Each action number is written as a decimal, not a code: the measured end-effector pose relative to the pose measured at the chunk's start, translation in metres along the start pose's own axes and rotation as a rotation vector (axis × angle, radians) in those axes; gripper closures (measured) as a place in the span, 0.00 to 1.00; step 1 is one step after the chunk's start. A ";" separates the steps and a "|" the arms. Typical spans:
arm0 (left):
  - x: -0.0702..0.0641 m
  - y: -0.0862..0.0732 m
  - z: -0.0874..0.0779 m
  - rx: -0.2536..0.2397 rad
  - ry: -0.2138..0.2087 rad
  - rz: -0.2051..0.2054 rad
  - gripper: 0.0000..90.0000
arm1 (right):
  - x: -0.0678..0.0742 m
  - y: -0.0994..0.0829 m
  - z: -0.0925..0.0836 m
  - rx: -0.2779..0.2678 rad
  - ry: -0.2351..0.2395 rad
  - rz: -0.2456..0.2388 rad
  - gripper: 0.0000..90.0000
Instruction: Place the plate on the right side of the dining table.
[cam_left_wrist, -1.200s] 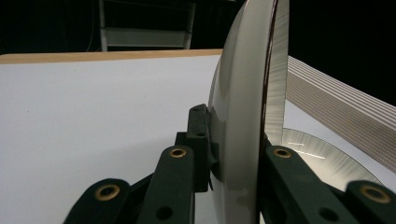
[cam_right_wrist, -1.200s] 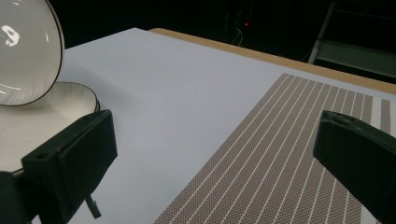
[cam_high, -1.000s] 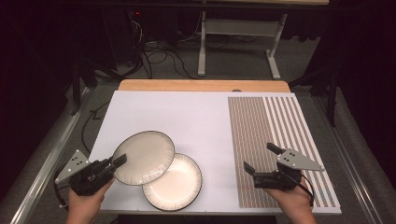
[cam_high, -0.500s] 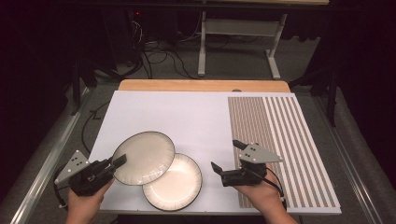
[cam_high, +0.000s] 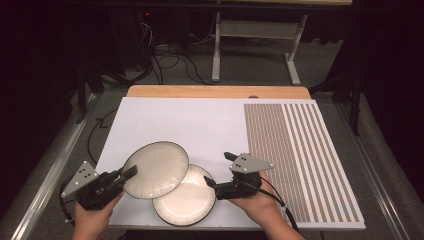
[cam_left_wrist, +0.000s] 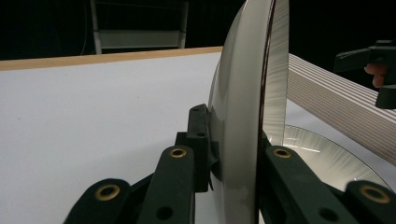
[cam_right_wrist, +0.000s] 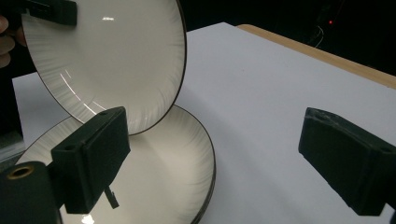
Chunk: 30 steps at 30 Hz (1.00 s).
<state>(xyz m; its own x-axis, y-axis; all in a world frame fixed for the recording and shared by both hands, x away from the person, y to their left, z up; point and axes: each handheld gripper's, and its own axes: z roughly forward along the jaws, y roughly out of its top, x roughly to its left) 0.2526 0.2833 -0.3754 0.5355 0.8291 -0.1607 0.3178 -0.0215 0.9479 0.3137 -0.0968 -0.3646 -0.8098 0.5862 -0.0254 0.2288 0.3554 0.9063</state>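
The left hand-held gripper (cam_high: 129, 173) is clamped on the rim of the upper plate (cam_high: 156, 169), which is held tilted above the white surface (cam_high: 200, 125). That plate overlaps the lower plate (cam_high: 186, 196), which lies flat near the front edge. The right hand-held gripper (cam_high: 219, 170) is spread, its jaws having just been closing slightly with nothing gripped, just beside the lower plate's right rim.
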 end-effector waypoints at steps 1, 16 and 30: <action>0.000 0.000 0.000 0.000 0.000 0.000 0.88 | 0.001 0.000 0.002 -0.004 0.005 0.004 0.11; -0.001 0.000 0.000 -0.004 -0.004 0.010 0.88 | 0.021 0.001 0.036 0.021 0.069 -0.020 0.19; -0.001 0.000 0.001 -0.005 -0.009 0.023 0.88 | 0.016 0.005 0.071 0.048 0.085 0.032 0.40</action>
<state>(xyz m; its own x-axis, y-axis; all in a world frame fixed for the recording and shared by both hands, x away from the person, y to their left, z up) 0.2522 0.2819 -0.3754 0.5494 0.8235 -0.1416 0.3014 -0.0372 0.9528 0.3406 -0.0339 -0.3900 -0.8443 0.5343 0.0408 0.2792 0.3736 0.8846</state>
